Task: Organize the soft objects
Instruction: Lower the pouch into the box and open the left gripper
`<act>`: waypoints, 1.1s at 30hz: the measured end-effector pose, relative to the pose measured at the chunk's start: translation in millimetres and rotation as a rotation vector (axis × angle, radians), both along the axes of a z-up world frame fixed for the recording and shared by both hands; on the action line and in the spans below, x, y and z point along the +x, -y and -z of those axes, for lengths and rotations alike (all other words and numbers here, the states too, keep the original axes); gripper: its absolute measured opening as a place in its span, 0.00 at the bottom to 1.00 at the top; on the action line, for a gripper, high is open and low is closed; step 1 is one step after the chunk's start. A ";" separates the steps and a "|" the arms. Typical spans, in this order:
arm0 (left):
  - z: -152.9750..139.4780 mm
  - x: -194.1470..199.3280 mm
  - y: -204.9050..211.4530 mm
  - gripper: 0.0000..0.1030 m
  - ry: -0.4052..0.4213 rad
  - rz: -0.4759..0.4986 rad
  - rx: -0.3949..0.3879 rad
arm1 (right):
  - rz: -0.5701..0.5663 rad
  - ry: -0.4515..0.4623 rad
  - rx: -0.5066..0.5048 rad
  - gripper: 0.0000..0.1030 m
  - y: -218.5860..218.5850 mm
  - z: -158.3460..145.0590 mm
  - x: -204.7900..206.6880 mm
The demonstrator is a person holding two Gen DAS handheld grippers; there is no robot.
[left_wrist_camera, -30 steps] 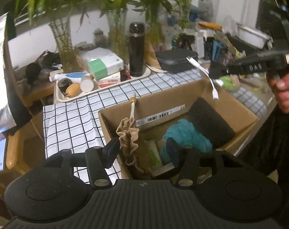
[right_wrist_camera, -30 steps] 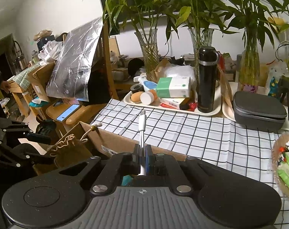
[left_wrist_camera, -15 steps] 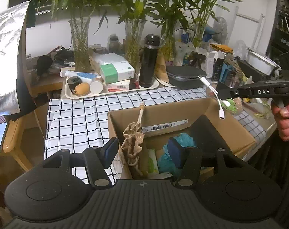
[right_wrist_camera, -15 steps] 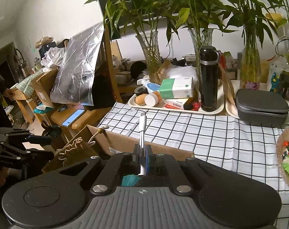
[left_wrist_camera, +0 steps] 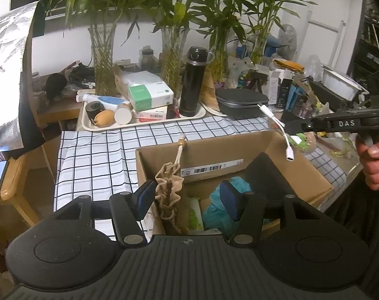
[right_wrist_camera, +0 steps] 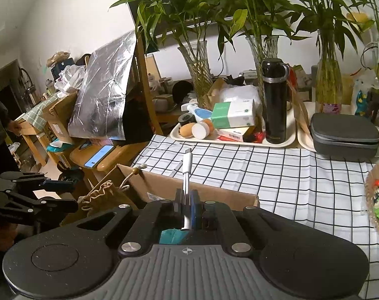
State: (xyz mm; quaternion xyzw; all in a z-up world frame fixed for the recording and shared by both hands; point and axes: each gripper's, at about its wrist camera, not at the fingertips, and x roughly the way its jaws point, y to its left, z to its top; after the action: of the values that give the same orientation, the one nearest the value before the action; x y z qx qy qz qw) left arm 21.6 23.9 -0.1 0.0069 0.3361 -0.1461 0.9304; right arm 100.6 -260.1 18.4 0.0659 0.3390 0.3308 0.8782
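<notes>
Adapter cable (left_wrist_camera: 280, 127) hangs limp and light from my right gripper (right_wrist_camera: 187, 200), pinched mid-cord above the cardboard box (left_wrist_camera: 312, 172); my left gripper (left_wrist_camera: 187, 197) gapes wide beside the drawstring pouch (left_wrist_camera: 168, 192).

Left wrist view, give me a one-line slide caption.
Open left claw over a cardboard box with a tan drawstring pouch, while the right claw holds a white adapter cable above it.

Cluttered home room: bamboo vases (left_wrist_camera: 103, 57), toiletries tray (left_wrist_camera: 139, 121) and thermos (left_wrist_camera: 192, 80) behind a checked tablecloth (left_wrist_camera: 109, 147).
</notes>
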 end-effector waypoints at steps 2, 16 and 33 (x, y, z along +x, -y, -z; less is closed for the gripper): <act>-0.7 0.8 -1.9 0.54 -0.002 -0.011 -0.009 | 0.002 -0.003 0.006 0.07 1.0 0.1 -0.9; 5.4 -6.5 -3.6 0.54 -0.004 -0.045 0.030 | -0.044 -0.052 0.040 0.07 -21.1 -5.7 -5.8; 5.9 -7.8 -3.9 0.63 -0.029 -0.076 0.033 | -0.061 -0.012 -0.091 1.00 -66.4 -2.5 -10.4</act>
State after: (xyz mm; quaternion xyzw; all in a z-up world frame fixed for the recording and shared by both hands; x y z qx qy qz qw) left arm 13.8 27.8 -6.1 0.0074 0.3522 -0.1052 0.9300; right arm 90.1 -193.7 20.9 0.0173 0.3608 0.3413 0.8678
